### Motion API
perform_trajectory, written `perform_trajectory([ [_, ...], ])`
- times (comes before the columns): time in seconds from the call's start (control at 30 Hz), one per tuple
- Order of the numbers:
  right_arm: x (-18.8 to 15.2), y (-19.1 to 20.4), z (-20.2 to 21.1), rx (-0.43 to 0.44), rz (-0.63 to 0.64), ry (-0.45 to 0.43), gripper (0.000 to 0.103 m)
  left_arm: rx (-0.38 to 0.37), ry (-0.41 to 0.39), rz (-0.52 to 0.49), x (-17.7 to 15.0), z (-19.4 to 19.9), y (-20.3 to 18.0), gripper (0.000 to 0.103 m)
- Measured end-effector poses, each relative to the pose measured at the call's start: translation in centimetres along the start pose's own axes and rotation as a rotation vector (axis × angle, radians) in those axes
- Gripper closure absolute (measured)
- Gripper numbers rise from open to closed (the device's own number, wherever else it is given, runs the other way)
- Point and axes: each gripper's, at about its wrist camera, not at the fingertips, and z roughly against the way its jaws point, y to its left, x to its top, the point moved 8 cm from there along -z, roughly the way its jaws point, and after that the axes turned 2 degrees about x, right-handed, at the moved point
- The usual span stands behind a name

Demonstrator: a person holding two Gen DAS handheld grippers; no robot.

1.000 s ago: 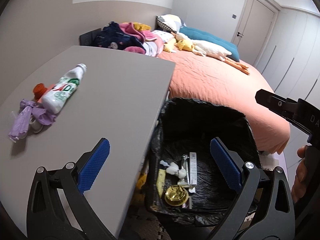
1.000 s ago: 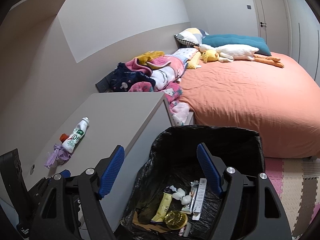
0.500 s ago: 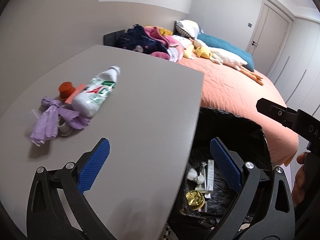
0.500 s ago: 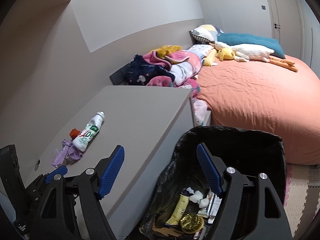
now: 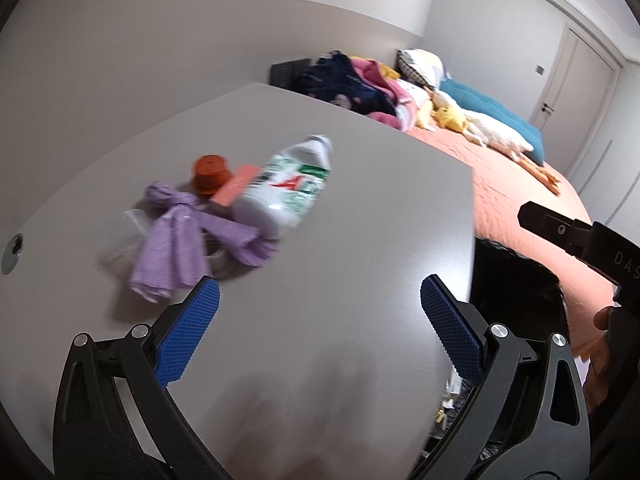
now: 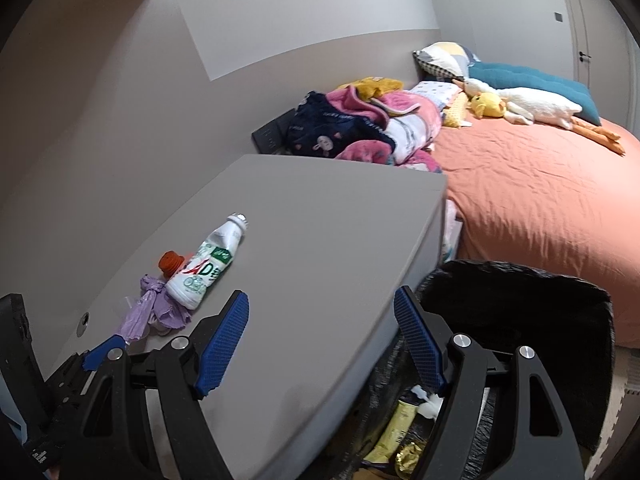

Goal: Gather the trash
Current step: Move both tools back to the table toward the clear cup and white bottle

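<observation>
The left gripper (image 5: 320, 322) stands with its jaws wide apart and nothing between them; its blue pads (image 5: 188, 338) are ribbed rubber set on black angular plastic arms with silver screw heads; it hangs above the bare front part of the grey table top (image 5: 360, 216), touching nothing. The right gripper (image 6: 321, 342) likewise has its jaws spread wide and empty; its textured blue pads (image 6: 222, 344) sit over the near edge of the table, one side above the table top and the other above the bin.

The trash lies in a small cluster on the far left part of the table; a white plastic bottle (image 5: 286, 190) with a green and red label lies on its side, uncapped neck pointing away; touching its base is a crumpled lilac wrapper or bag (image 5: 182, 240), knotted at one end, soft and creased; an orange ribbed cap (image 5: 210, 172) and a flat salmon-coloured strip (image 5: 236, 188) lie just behind the bottle; a clear plastic cup (image 5: 128, 228), hard to make out, lies under the lilac piece.

The bin (image 6: 560, 320) stands against the right side of the table, lined with a glossy black bag; inside it are a yellow packet (image 6: 394, 428), a white crumpled scrap (image 6: 428, 400) and a gold foil piece (image 6: 408, 460).

Beyond the table is a bed (image 6: 540, 200) with a matte orange cover, a heap of clothes (image 6: 360, 128) and a plush goose (image 6: 532, 108).
</observation>
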Motion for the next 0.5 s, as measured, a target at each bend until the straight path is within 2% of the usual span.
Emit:
perform_trajectory([
  [0.5,-0.4,5.4,-5.5,0.062,0.053,0.066,0.027,0.086,0.003,0.130,0.2,-0.1,7.9,0.006],
])
